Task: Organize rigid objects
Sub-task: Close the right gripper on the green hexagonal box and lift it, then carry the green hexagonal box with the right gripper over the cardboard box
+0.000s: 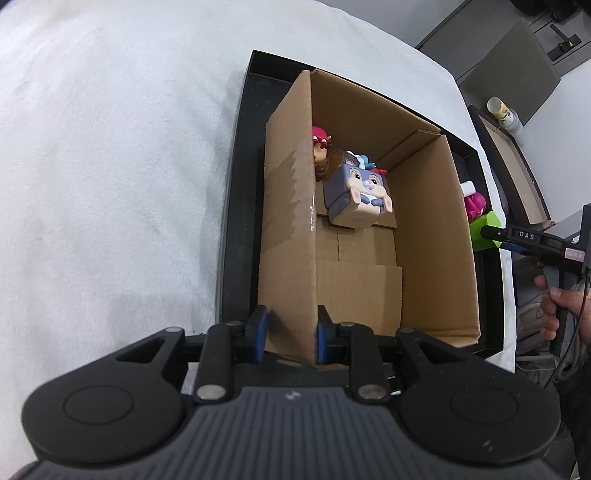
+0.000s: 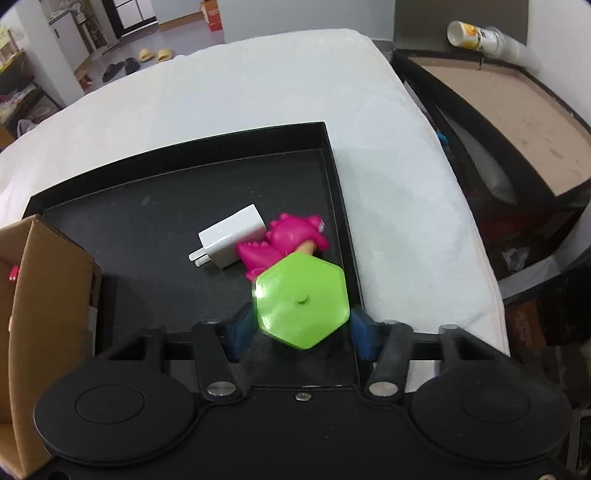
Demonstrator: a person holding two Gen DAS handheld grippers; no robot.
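Observation:
My left gripper is shut on the left wall of an open cardboard box that stands in a black tray. Inside the box lie a purple bunny cube toy and a small red-haired figure at the far end. In the right wrist view, my right gripper holds a bright green hexagonal toy between its blue pads, over the tray's right side. Just beyond it lie a pink dinosaur toy and a white plug charger.
The tray sits on a white cloth-covered table. To the right stands another black-framed tray with a brown board and a paper cup on its side. A person's hand grips the right tool.

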